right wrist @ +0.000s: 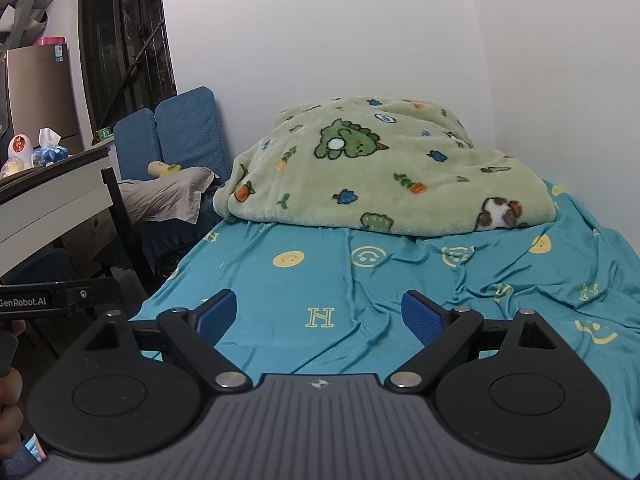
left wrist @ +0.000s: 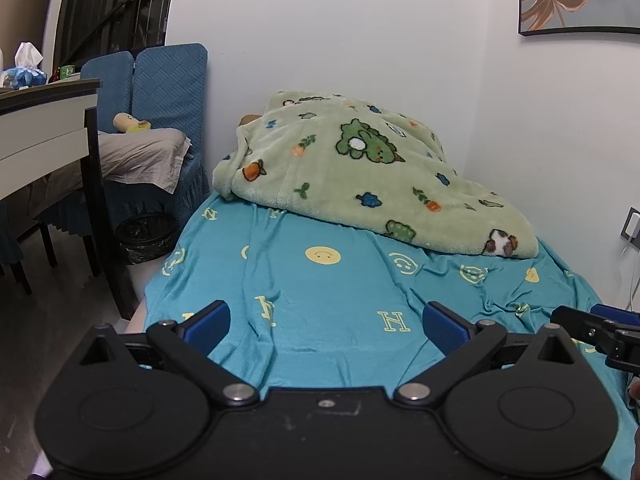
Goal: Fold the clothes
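Note:
A teal cloth [left wrist: 320, 296] [right wrist: 380, 292] printed with yellow smileys and letters lies spread and wrinkled across the bed. My left gripper [left wrist: 326, 320] hovers over its near edge, open, with nothing between its blue pads. My right gripper [right wrist: 320, 310] is open too, above the same near part of the cloth, its pads apart and bare. The right gripper's tip [left wrist: 592, 324] shows at the right edge of the left wrist view. The left gripper's body [right wrist: 60, 300] shows at the left edge of the right wrist view, with a hand [right wrist: 10, 408] below it.
A green fleece blanket [left wrist: 360, 172] [right wrist: 380, 176] with dinosaur prints is heaped at the far end against the white wall. Left of the bed stand a blue-covered chair [left wrist: 168, 92], a desk [left wrist: 44, 128] and a black bin [left wrist: 146, 236]. A wall socket [left wrist: 631, 228] is at right.

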